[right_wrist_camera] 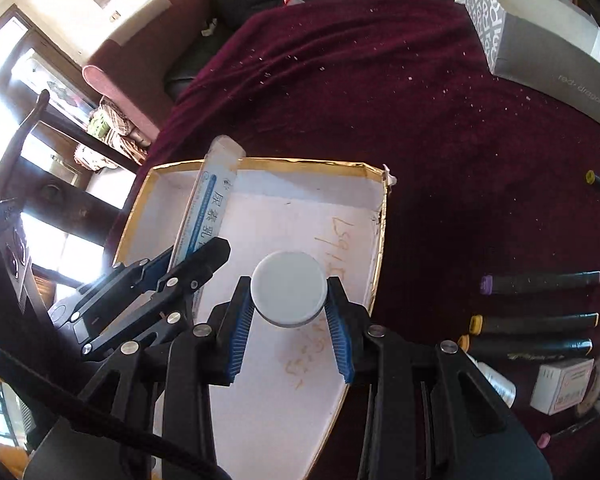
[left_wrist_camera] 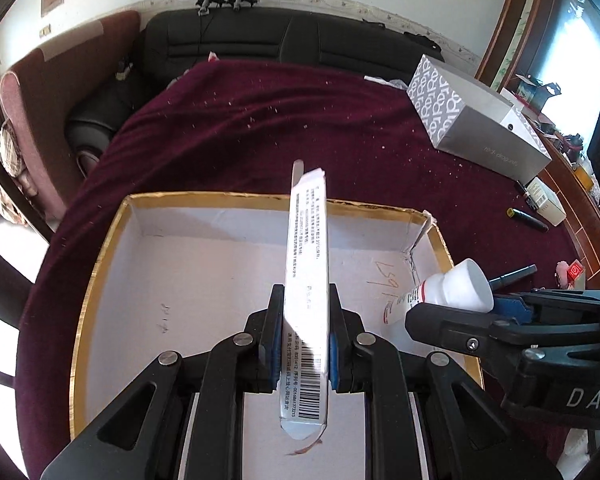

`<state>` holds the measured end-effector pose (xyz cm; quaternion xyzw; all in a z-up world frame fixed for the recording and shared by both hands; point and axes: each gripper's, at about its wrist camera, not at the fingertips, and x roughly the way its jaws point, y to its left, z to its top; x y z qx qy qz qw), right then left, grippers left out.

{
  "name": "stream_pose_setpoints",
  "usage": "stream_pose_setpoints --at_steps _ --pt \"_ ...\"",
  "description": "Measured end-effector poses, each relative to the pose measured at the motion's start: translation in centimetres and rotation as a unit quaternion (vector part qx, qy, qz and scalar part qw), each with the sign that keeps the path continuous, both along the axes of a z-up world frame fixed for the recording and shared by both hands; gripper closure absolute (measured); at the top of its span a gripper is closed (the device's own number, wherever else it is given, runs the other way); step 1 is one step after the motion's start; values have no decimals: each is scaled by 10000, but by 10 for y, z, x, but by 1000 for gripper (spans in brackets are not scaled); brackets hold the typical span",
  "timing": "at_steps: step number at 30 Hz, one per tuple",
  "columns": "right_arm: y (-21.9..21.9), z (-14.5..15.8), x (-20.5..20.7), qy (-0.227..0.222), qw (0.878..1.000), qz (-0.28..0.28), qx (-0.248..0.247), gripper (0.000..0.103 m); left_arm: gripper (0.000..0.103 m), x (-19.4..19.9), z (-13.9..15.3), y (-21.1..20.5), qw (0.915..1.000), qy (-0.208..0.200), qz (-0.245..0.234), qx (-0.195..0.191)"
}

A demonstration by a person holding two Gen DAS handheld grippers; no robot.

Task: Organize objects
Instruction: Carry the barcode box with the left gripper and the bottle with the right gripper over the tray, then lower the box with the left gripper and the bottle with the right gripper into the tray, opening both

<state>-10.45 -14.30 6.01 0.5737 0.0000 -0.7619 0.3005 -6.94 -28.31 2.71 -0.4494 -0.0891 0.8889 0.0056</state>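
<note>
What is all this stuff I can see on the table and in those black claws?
tray: 1, white inside, gold rim, on the cloth
tablecloth: 1, dark red, covers the table
long carton: 1, white with barcode, held over the tray
bottle: 1, white cap, held over the tray
grey box: 1, patterned end, far right of cloth
markers: at least 3, black, right of tray
small white box: 1, near the markers
sofa: 1, black, behind the table
left gripper: black, closed on the carton
right gripper: black, closed on the bottle
</note>
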Motion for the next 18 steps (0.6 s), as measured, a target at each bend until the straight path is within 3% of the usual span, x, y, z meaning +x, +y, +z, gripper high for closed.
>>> stream_pose_setpoints --at_steps 9,11,13,17,18 --pt "-3 -7 -14 -286 9995 -72 -106 68 87 -13 -11 7 9998 -137 57 132" --pt "-4 -6 -19 -296 9993 -151 -170 68 81 -12 -12 9 9997 -160 38 168" --pt "-2 -4 -21 -272 9992 -212 -211 68 63 -11 -12 10 9995 -192 3 269" --pt "4 4 -22 -206 9987 -322 -322 66 62 -8 -10 14 9993 -256 28 269" --pt "6 7 -22 -165 9987 -346 -334 60 62 -6 -9 13 9992 -270 63 277"
